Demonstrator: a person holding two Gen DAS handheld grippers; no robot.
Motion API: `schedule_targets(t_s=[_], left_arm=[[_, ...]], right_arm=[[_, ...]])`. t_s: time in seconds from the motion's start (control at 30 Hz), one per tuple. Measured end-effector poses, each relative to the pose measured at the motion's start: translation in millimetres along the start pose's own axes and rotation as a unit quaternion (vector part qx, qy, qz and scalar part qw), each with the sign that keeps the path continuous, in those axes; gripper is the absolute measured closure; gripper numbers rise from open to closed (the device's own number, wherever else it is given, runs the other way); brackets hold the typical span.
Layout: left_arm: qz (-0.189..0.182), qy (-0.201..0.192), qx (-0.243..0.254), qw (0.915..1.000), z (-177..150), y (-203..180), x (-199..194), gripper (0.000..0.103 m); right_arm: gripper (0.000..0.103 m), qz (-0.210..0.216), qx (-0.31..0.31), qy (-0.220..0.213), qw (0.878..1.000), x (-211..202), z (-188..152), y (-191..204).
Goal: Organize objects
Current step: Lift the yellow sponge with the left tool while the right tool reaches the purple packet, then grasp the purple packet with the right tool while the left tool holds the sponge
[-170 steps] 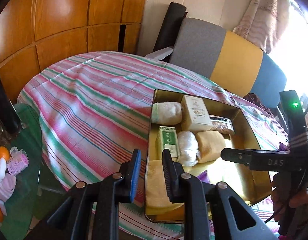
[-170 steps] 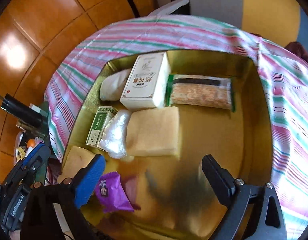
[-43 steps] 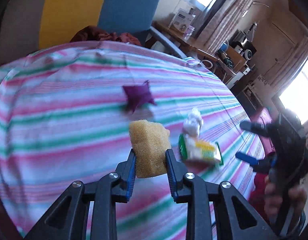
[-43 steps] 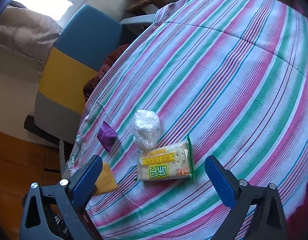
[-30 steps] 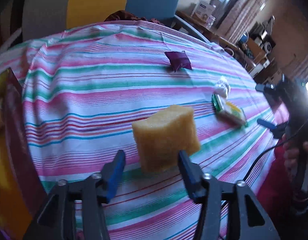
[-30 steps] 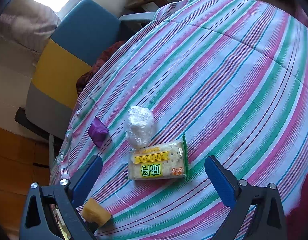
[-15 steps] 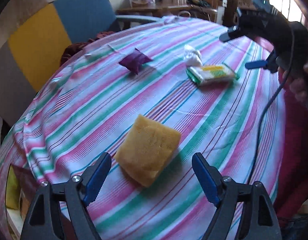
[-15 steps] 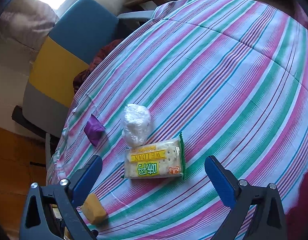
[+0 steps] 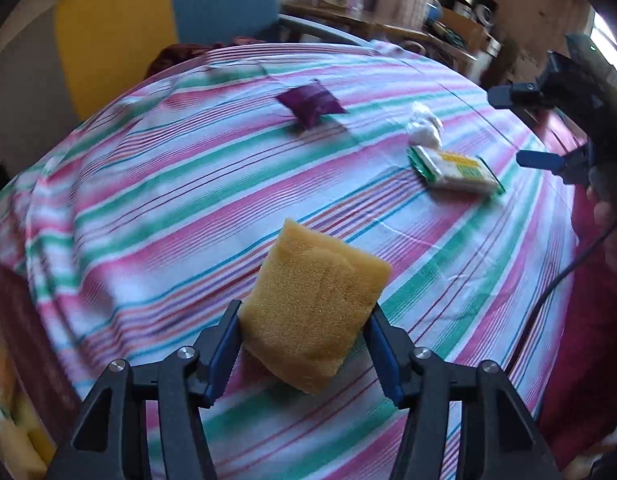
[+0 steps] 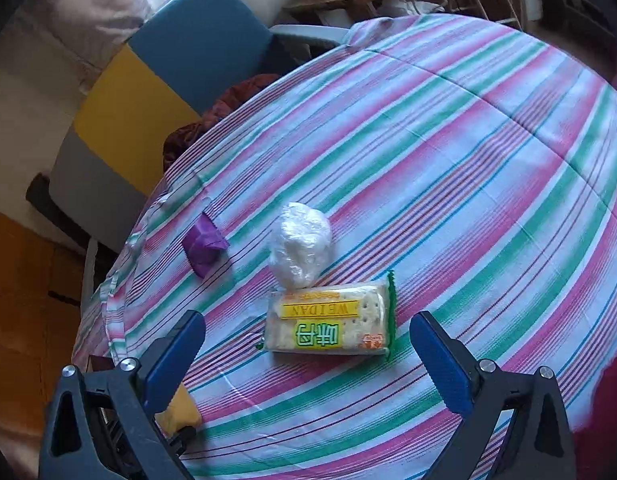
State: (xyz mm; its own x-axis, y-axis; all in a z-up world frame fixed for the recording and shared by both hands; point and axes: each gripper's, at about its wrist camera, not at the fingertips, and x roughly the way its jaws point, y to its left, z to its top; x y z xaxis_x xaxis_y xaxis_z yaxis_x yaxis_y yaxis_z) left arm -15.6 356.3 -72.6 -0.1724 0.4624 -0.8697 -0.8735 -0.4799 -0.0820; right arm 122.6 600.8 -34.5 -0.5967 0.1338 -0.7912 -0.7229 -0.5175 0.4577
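Observation:
My left gripper [image 9: 304, 344] is shut on a yellow sponge [image 9: 314, 300], its pads pressing both sides, just above the striped tablecloth [image 9: 188, 184]. A purple packet [image 9: 310, 102], a white plastic-wrapped lump [image 9: 424, 126] and a cracker pack [image 9: 454, 170] lie farther out. My right gripper [image 10: 304, 354] is open and empty, hovering over the cracker pack [image 10: 332, 326], with the white lump [image 10: 300, 242] and purple packet [image 10: 204, 246] beyond. The sponge [image 10: 176, 414] shows at the lower left of the right wrist view. The right gripper also shows in the left wrist view [image 9: 540, 124].
A grey, yellow and blue chair [image 10: 148, 92] stands behind the round table. A cluttered side table [image 9: 388, 8] is at the far back. The gold tin's edge [image 9: 4, 320] shows at the left.
The left gripper released the sponge onto the cloth, opened wide, then moved in and closed on it again in a wider grip. The right gripper stayed open over the cracker pack.

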Motion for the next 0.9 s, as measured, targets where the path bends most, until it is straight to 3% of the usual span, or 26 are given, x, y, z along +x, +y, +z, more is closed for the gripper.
schedule_targets(t_s=[0.13, 0.37, 0.57, 0.73, 0.8, 0.83, 0.9], left_arm=[[-0.001, -0.019, -0.039, 0.9991, -15.5, 5.7, -10.7, 0.043], [-0.004, -0.035, -0.054, 0.9979, -28.2, 0.6, -13.4, 0.043], [-0.029, -0.039, -0.074, 0.9961, -29.5, 10.0, -11.8, 0.043], [-0.038, -0.042, -0.087, 0.9946, -30.0, 13.4, -9.9, 0.043], [-0.037, -0.044, -0.089, 0.9944, -30.2, 13.1, -9.9, 0.043], [-0.035, -0.045, -0.088, 0.9945, -30.6, 12.5, -9.5, 0.043], [-0.033, -0.049, -0.087, 0.9945, -31.5, 11.6, -9.7, 0.043]], right_arm=[[0.000, 0.011, -0.062, 0.027, 0.998, 17.4, 2.5, 36.2], [0.000, 0.006, -0.141, 0.062, 0.988, 80.2, 25.7, 96.6], [0.000, -0.058, -0.238, 0.079, 0.966, 137.5, 42.2, 138.1], [0.000, -0.095, -0.256, 0.090, 0.958, 171.4, 51.9, 143.2], [0.023, -0.085, -0.253, 0.099, 0.959, 176.7, 51.8, 139.9], [0.046, -0.101, -0.264, 0.087, 0.955, 173.2, 50.2, 141.0], [0.055, -0.082, -0.261, 0.090, 0.958, 164.5, 46.9, 138.3]])
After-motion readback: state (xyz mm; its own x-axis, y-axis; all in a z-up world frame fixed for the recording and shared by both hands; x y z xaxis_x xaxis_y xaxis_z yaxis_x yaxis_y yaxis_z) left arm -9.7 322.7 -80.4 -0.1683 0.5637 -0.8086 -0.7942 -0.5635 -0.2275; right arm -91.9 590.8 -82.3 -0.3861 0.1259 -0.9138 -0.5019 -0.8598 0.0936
